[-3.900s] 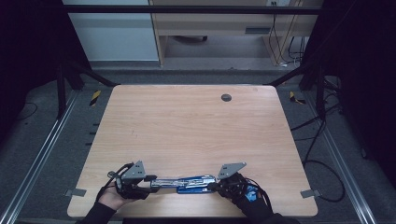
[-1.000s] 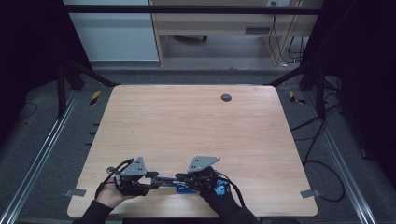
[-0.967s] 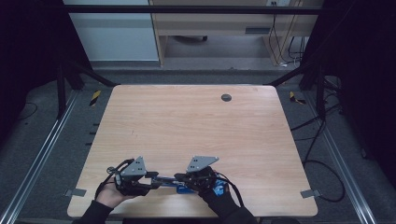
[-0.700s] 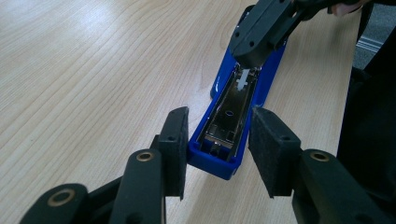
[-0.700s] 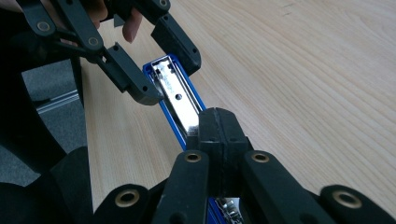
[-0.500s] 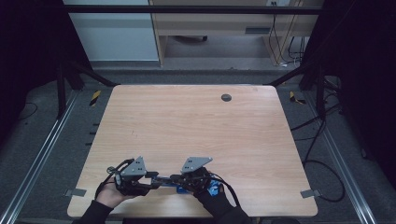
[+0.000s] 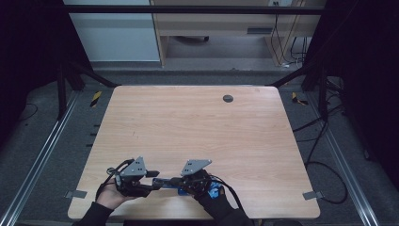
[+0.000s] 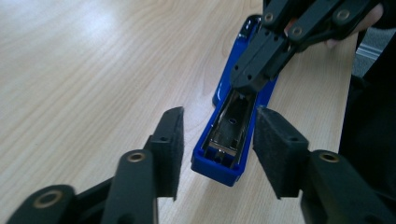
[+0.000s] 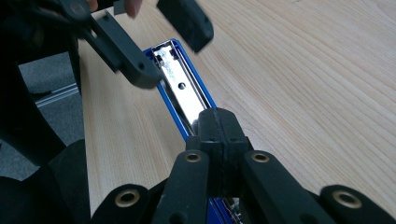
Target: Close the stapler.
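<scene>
A blue stapler point(image 7: 164, 182) lies opened out flat near the table's front edge, its metal channel point(image 8: 231, 119) facing up. My left gripper point(image 8: 217, 140) straddles the stapler's near end. Its jaws have just been opening, and both pads stand clear of the blue sides. My right gripper point(image 9: 219, 123) is shut, with nothing between its jaws. Its joined tips rest on the stapler's point(image 9: 180, 88) metal channel at mid length. In the high view the left gripper point(image 7: 157, 181) and the right gripper point(image 7: 173, 181) point at each other, almost tip to tip.
The wooden table point(image 7: 197, 132) has a dark round grommet point(image 7: 227, 98) near its far edge. Both hands work close to the front edge. Cables point(image 7: 324, 165) and metal rails lie on the floor around the table. A cabinet stands behind it.
The right hand and its gripper have slid left along the stapler toward the left gripper. The left hand has stayed in place.
</scene>
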